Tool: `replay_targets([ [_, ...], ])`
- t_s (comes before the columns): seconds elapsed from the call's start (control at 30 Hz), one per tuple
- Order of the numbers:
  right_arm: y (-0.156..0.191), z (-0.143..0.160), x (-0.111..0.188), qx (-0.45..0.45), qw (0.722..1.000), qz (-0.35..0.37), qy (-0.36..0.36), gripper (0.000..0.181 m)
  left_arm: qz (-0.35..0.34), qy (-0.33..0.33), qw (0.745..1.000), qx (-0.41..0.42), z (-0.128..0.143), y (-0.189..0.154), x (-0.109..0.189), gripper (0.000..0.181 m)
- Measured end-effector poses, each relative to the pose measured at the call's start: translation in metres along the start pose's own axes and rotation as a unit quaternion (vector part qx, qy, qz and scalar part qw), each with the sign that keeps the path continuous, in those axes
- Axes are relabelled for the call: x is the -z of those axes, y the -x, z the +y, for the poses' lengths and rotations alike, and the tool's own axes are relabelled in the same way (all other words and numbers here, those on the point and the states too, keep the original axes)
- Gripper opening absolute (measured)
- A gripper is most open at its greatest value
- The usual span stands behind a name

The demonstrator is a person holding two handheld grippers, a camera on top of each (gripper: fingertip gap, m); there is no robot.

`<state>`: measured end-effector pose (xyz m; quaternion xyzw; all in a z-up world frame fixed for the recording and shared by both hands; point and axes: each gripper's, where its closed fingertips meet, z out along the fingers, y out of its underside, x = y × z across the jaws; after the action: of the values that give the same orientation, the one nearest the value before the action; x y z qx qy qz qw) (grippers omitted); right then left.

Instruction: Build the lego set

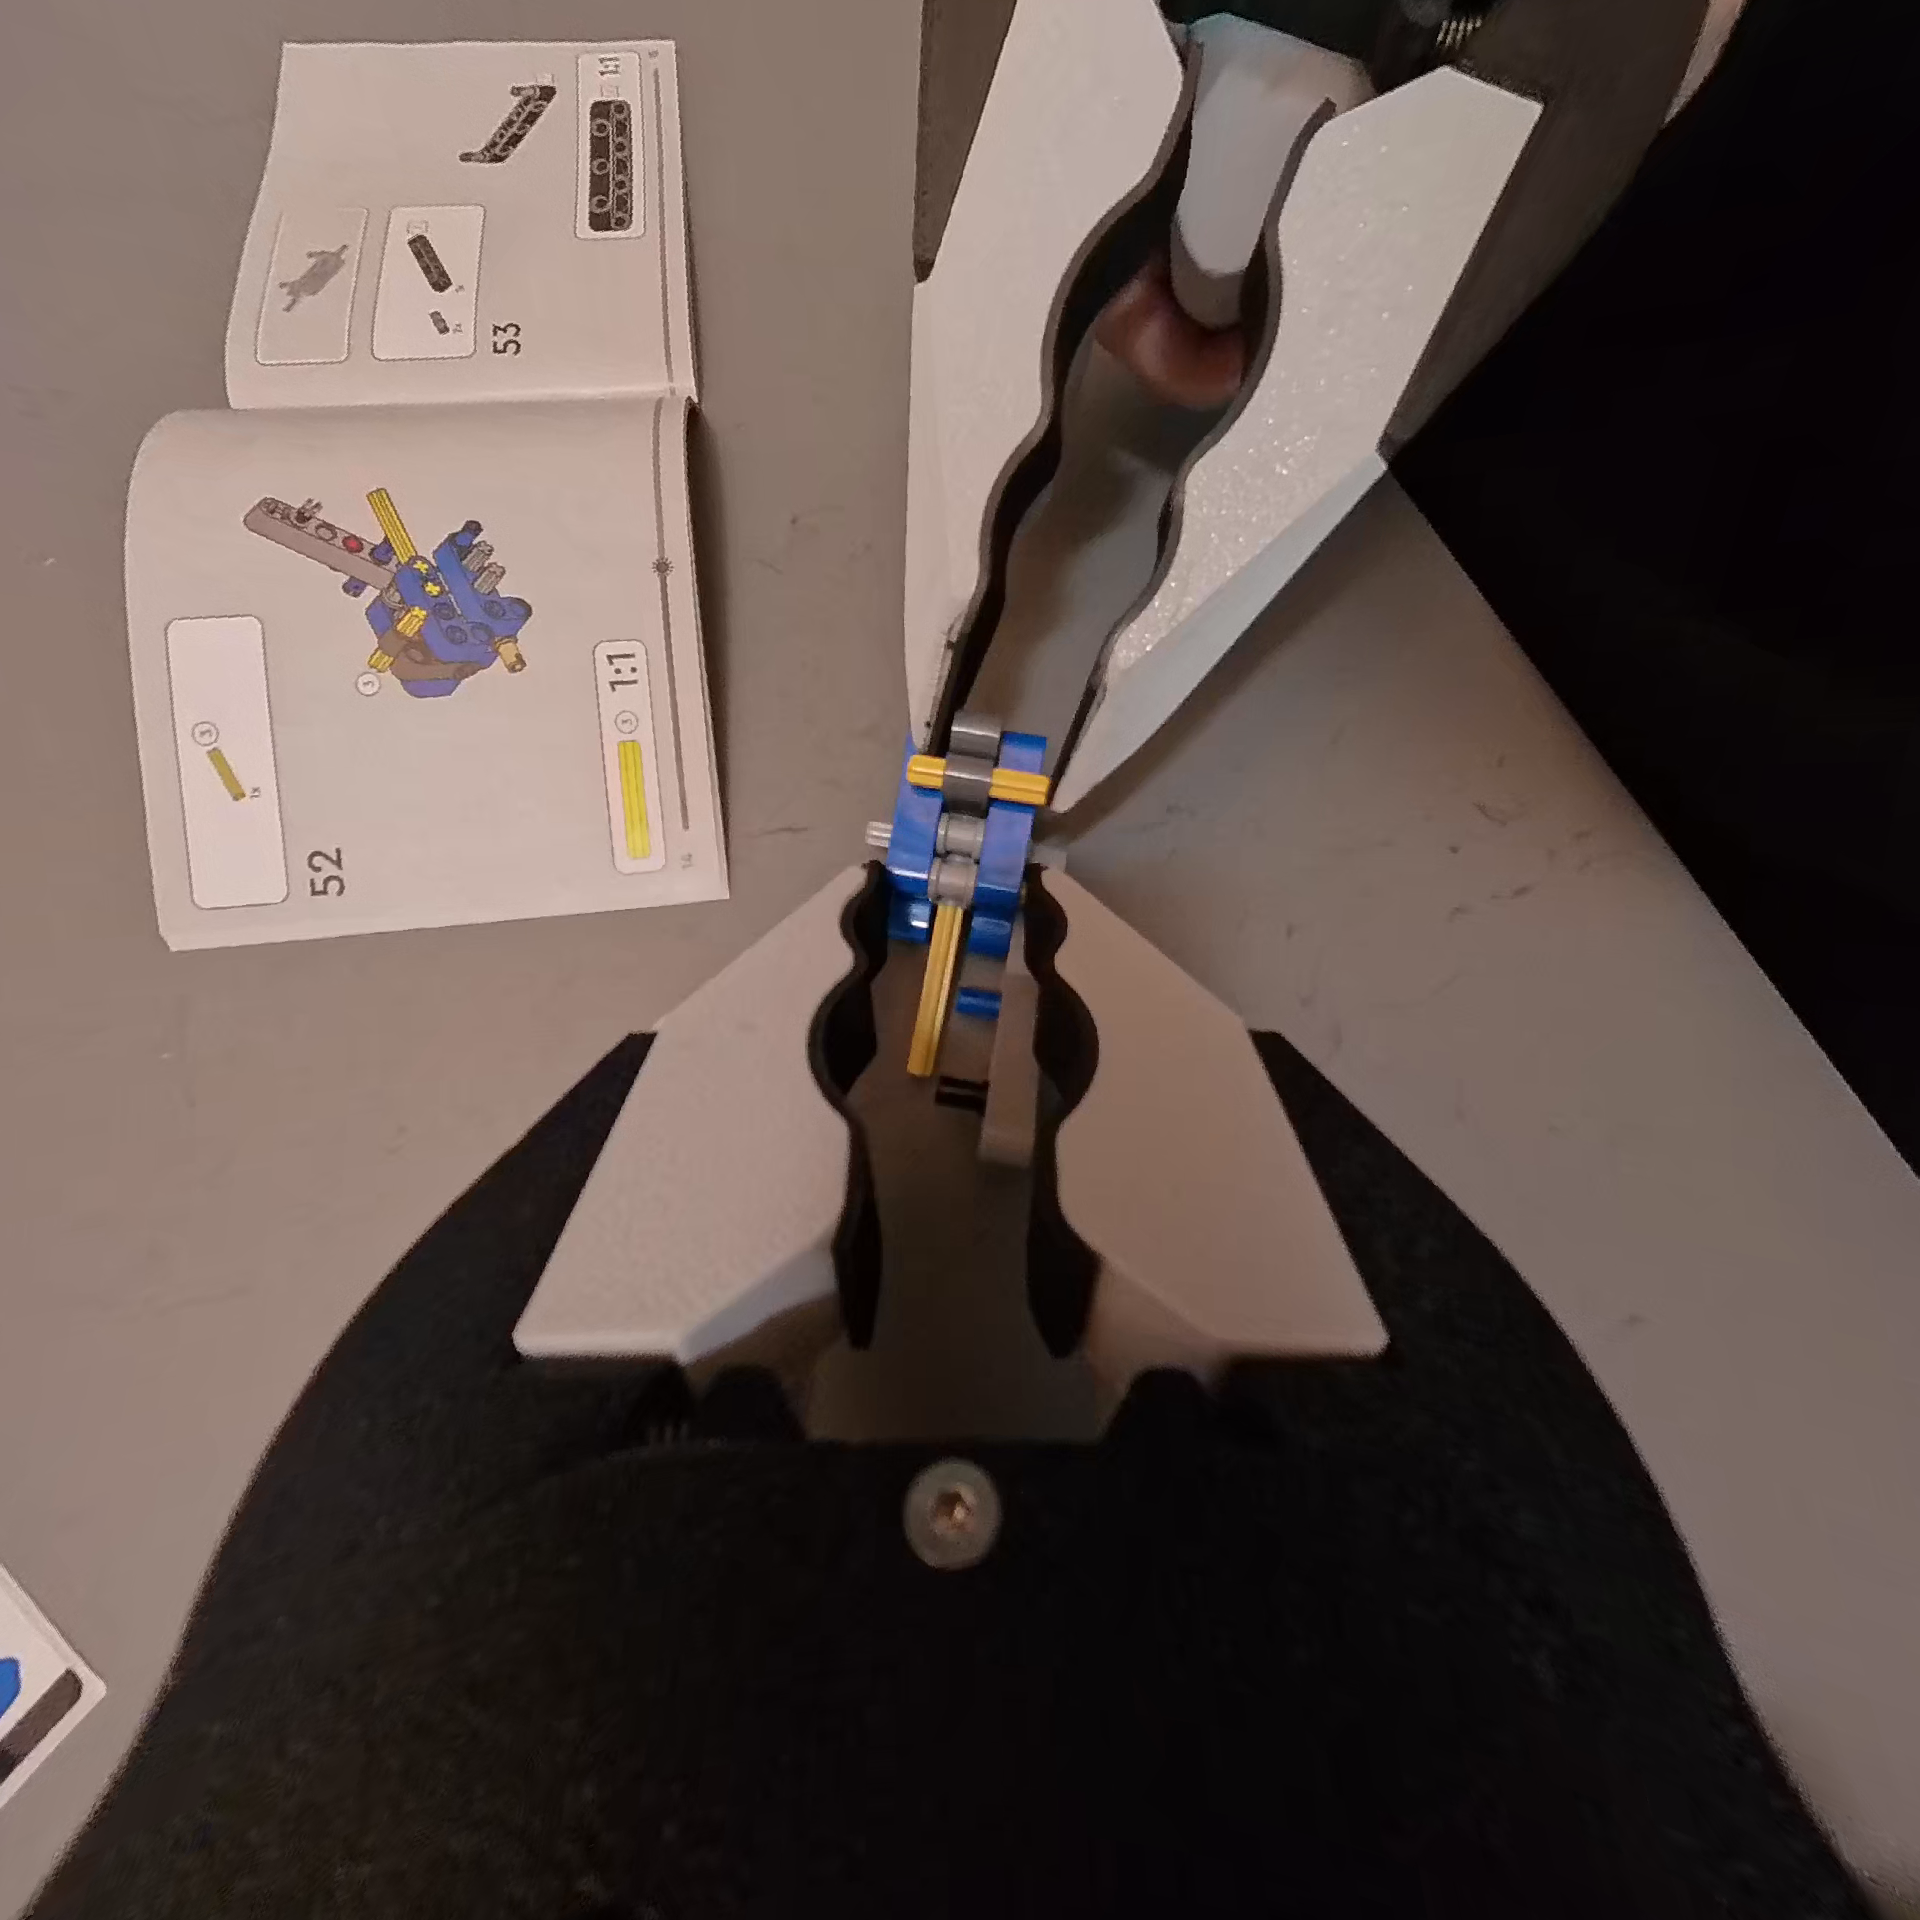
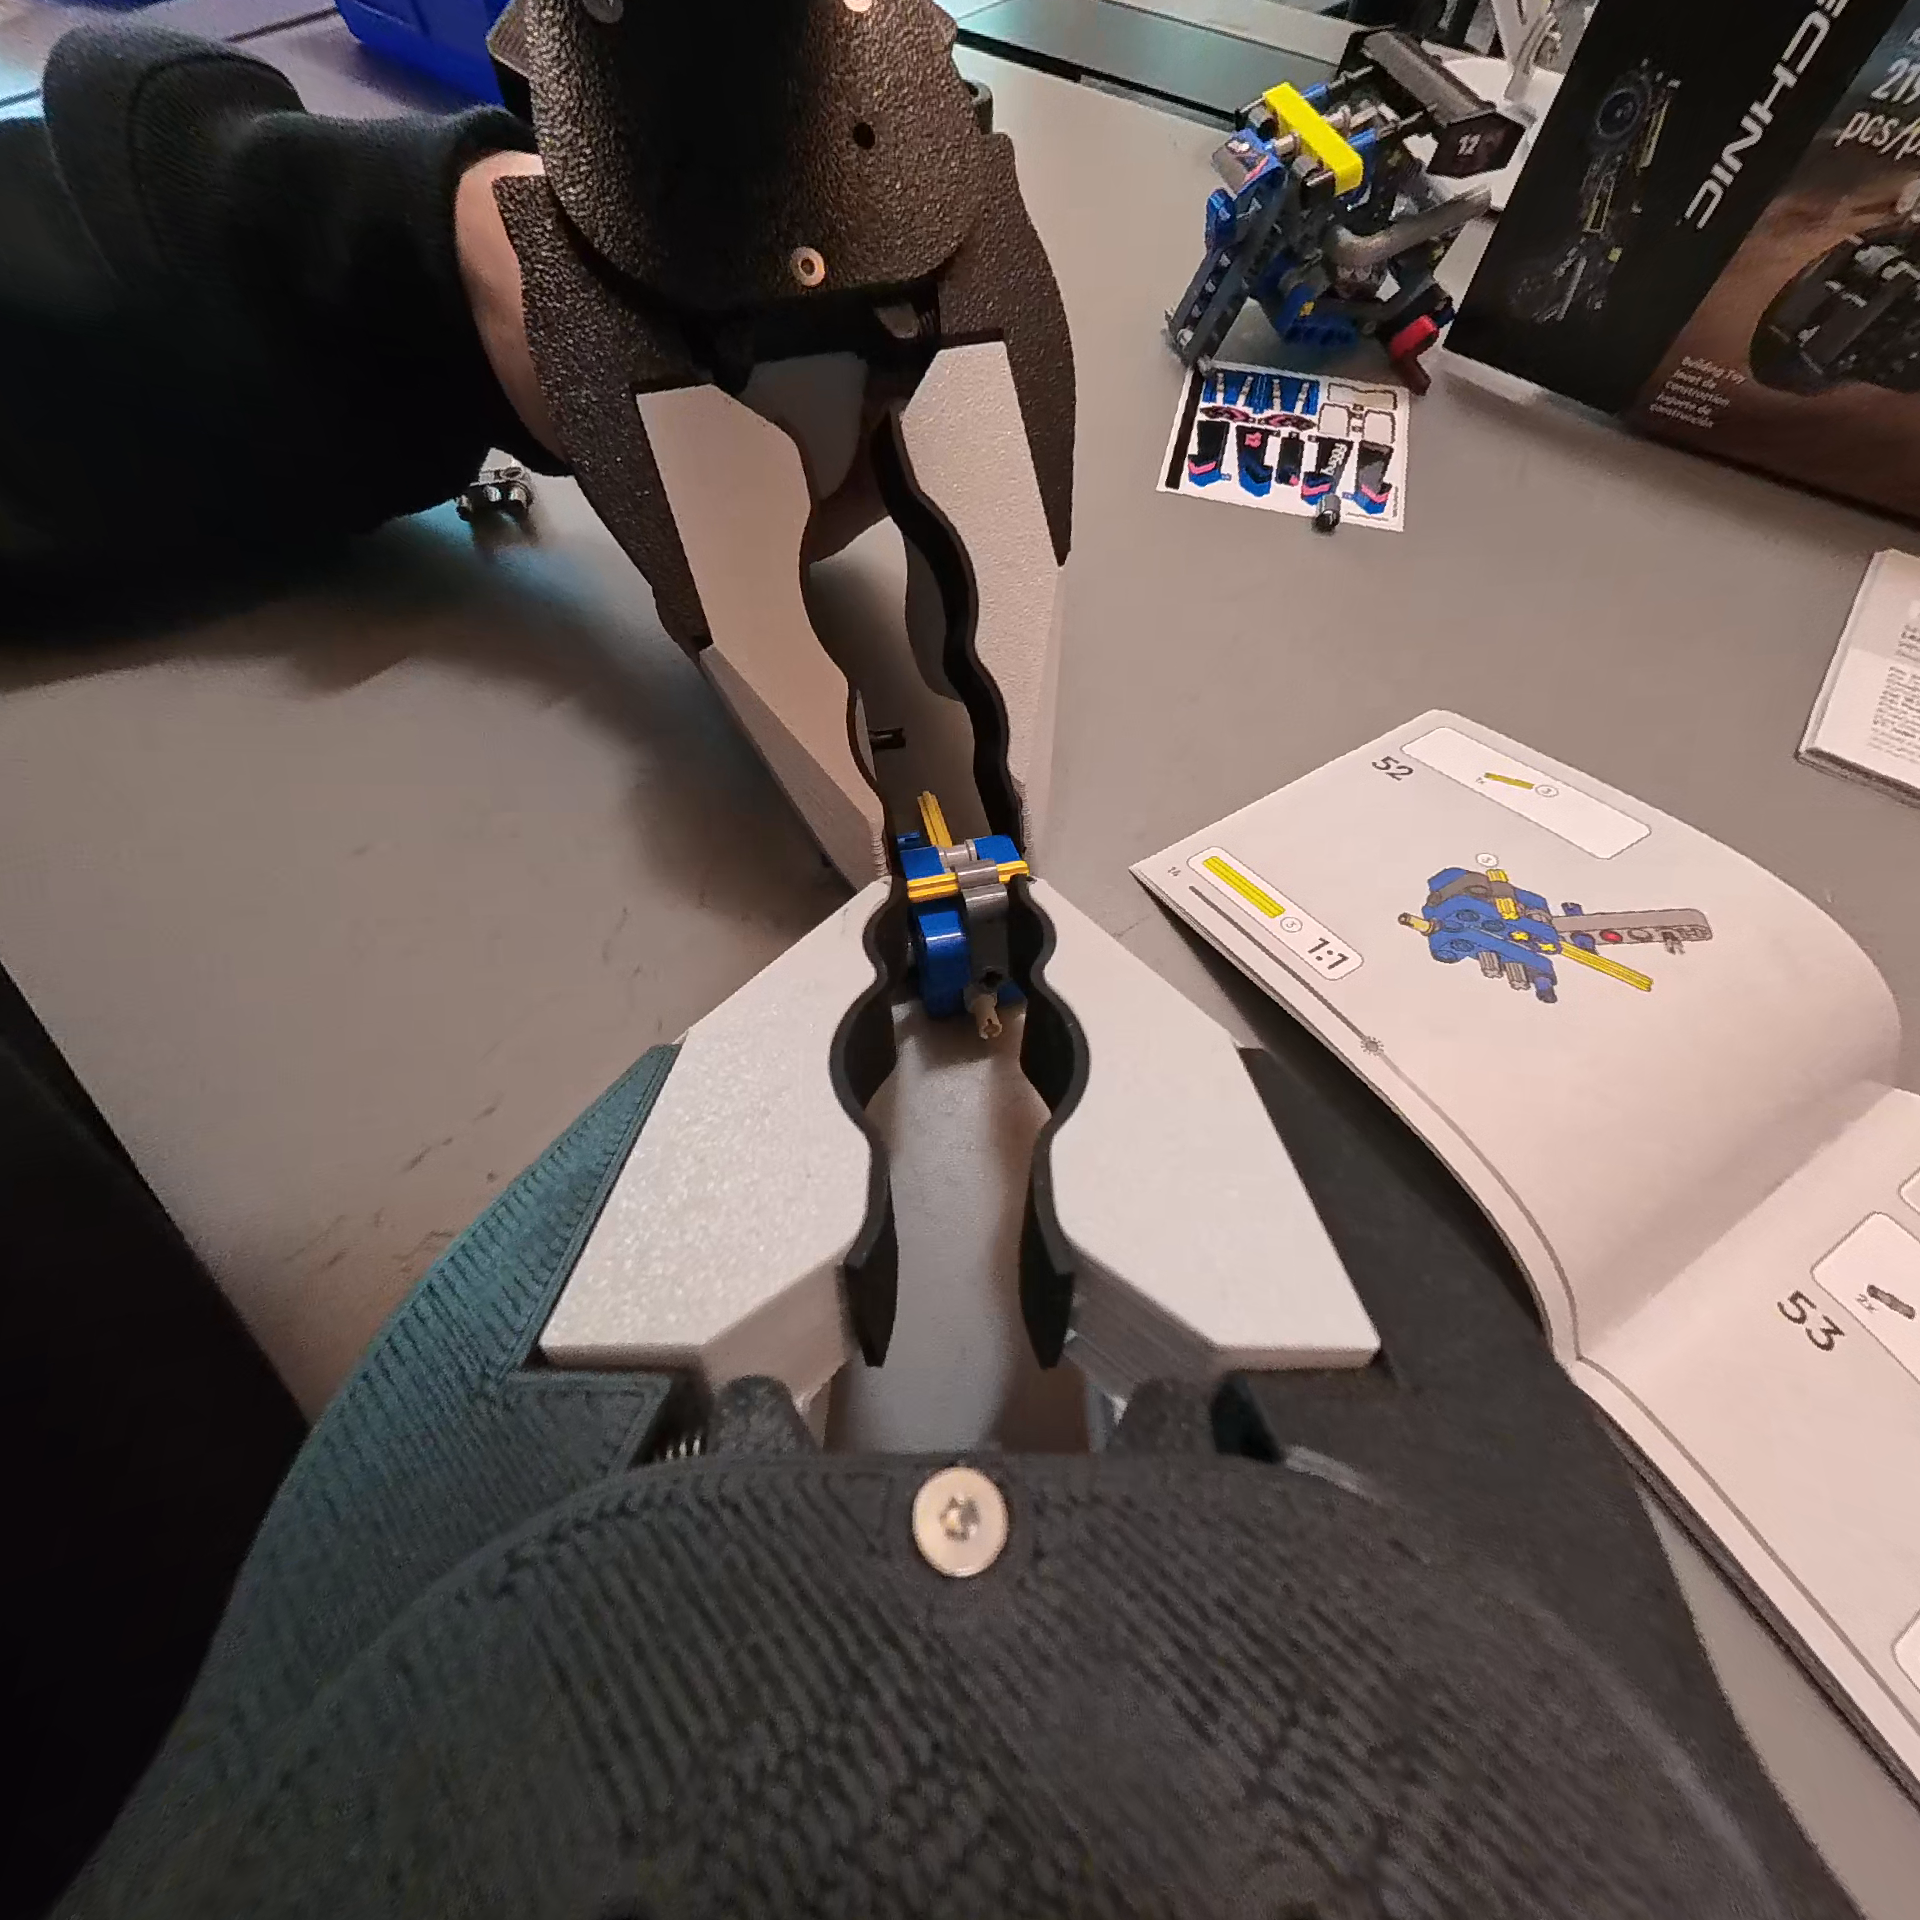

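Note:
A small blue assembly (image 1: 961, 831) with grey pins and two yellow axles is held above the grey table between both grippers. My left gripper (image 1: 951, 899) is shut on its near end; a yellow axle (image 1: 932, 987) and a grey beam (image 1: 1010, 1081) run back between its fingers. My right gripper (image 1: 997, 764) comes in from the top and is shut on the far end. In the right wrist view my right gripper (image 2: 956, 909) grips the blue assembly (image 2: 945, 940), and my left gripper (image 2: 945, 826) meets it tip to tip from above.
An open instruction booklet (image 1: 436, 665) lies left of the grippers, also in the right wrist view (image 2: 1558, 987). A sticker sheet (image 2: 1283, 447), a partly built model (image 2: 1320, 229) and the set's box (image 2: 1714, 208) stand at the back right. The table edge (image 1: 1558, 675) runs on the right. The tips of both grippers are at nearly the same place.

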<state>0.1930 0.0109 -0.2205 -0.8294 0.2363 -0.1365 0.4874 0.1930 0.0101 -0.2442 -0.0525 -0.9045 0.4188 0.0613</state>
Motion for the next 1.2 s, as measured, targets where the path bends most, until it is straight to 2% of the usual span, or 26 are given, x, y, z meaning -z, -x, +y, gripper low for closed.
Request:
replay_targets([
  [0.77, 0.001, 0.000, 0.002, 0.014, 1.000, 0.000, -0.001, 0.016, -0.001, -0.007, 1.000, -0.009, -0.001, 0.000, -0.001, 0.023],
  [0.87, 0.005, 0.003, 0.009, 0.011, 0.999, -0.032, 0.008, 0.030, 0.002, -0.014, 1.000, -0.021, -0.003, -0.003, -0.003, 0.023],
  [1.07, -0.004, 0.023, 0.010, 0.002, 0.998, -0.035, 0.058, 0.048, 0.006, -0.012, 0.999, -0.033, -0.003, -0.005, -0.003, 0.023],
  [1.13, 0.002, 0.027, 0.006, 0.022, 0.996, -0.050, 0.071, 0.039, 0.007, -0.012, 0.999, -0.034, -0.003, -0.005, -0.003, 0.023],
  [1.2, 0.000, 0.026, 0.003, 0.034, 0.996, -0.033, 0.072, 0.025, 0.003, -0.010, 0.999, -0.030, -0.002, -0.004, -0.002, 0.023],
])
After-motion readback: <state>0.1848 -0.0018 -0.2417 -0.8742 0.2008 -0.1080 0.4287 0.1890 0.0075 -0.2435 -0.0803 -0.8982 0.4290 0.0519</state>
